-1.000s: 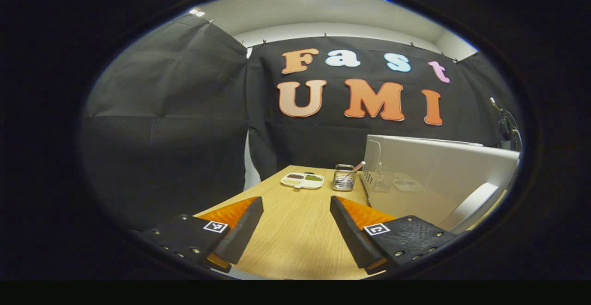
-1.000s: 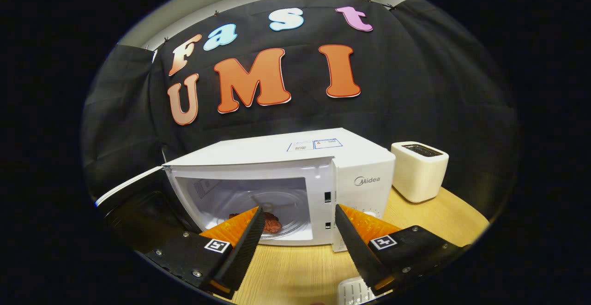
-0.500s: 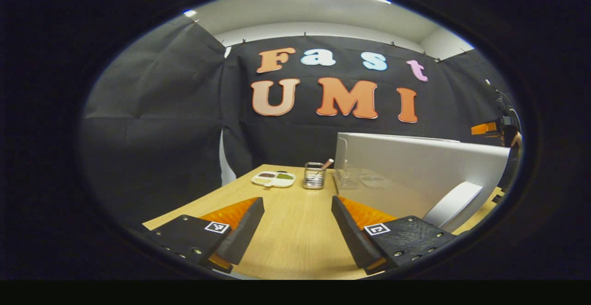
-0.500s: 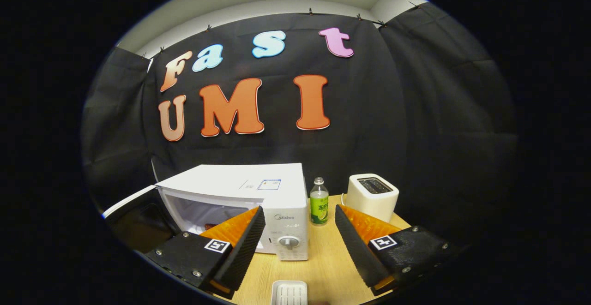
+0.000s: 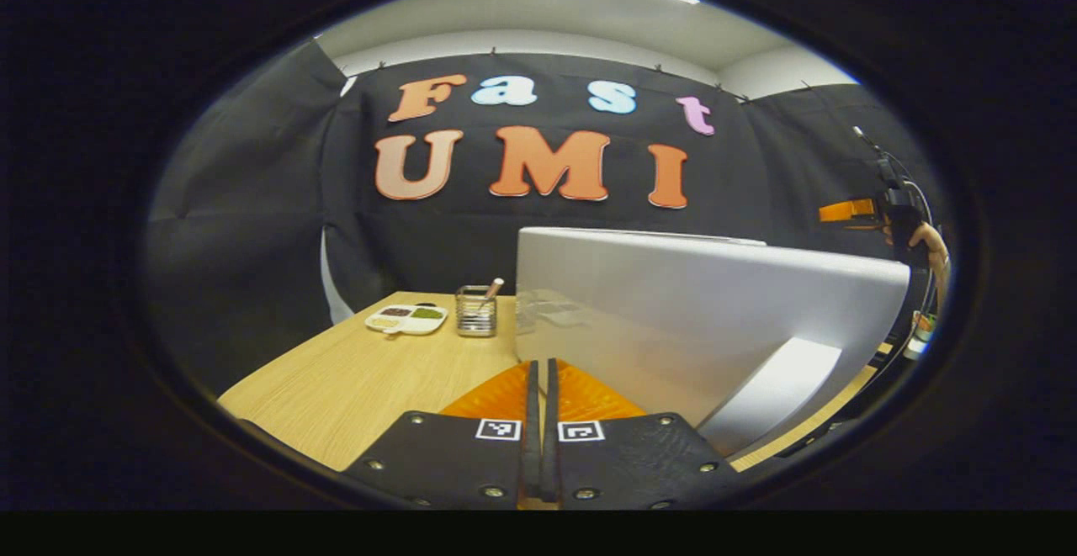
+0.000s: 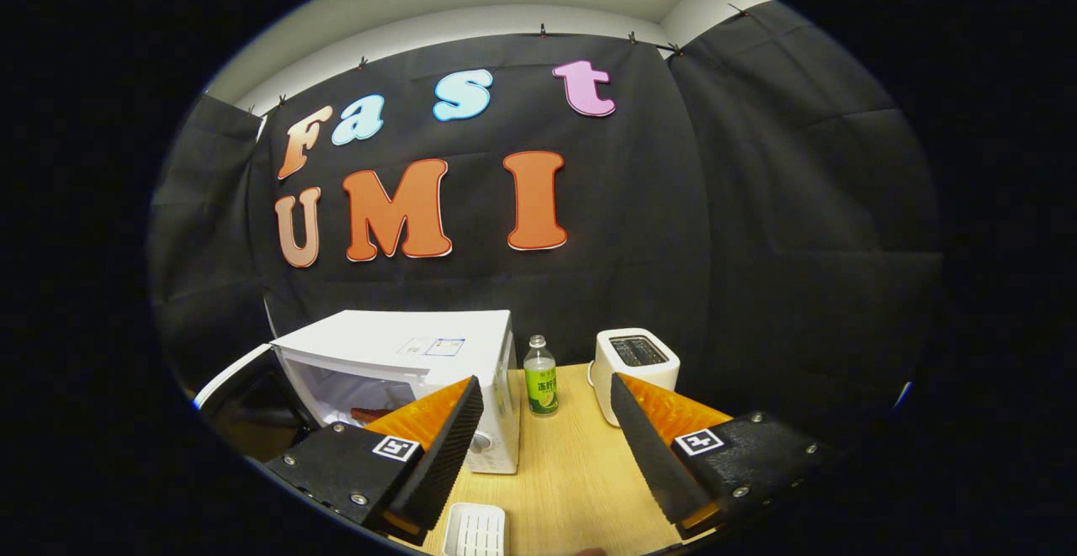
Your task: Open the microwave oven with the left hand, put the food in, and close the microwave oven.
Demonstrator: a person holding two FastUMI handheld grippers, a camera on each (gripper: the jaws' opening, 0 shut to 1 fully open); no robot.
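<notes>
In the right gripper view the white microwave (image 6: pixel 421 346) stands at the left of the table with its door (image 6: pixel 231 379) swung open. A dark red piece of food (image 6: pixel 370 413) lies inside the cavity, partly hidden by my finger. My right gripper (image 6: pixel 543 434) hangs open and empty, well back from the oven. In the left gripper view the door's pale outer face (image 5: pixel 673 304) and its handle (image 5: pixel 774 388) rise just ahead and to the right. My left gripper (image 5: pixel 538 371) is shut with nothing between its fingers, its tips close to the door face; contact is unclear.
A green-labelled bottle (image 6: pixel 539 377) and a cream toaster (image 6: pixel 635 360) stand right of the microwave, and a white ribbed tray (image 6: pixel 475 531) lies near the front edge. A divided sauce dish (image 5: pixel 406 318) and a wire utensil holder (image 5: pixel 476 310) sit at the table's far end. The other gripper (image 5: pixel 850 209) and a hand (image 5: pixel 925 240) show beyond the door.
My left gripper's fingers have closed from wide open and it has turned toward the door's outer face. My right gripper has drawn back and up from the microwave, staying open.
</notes>
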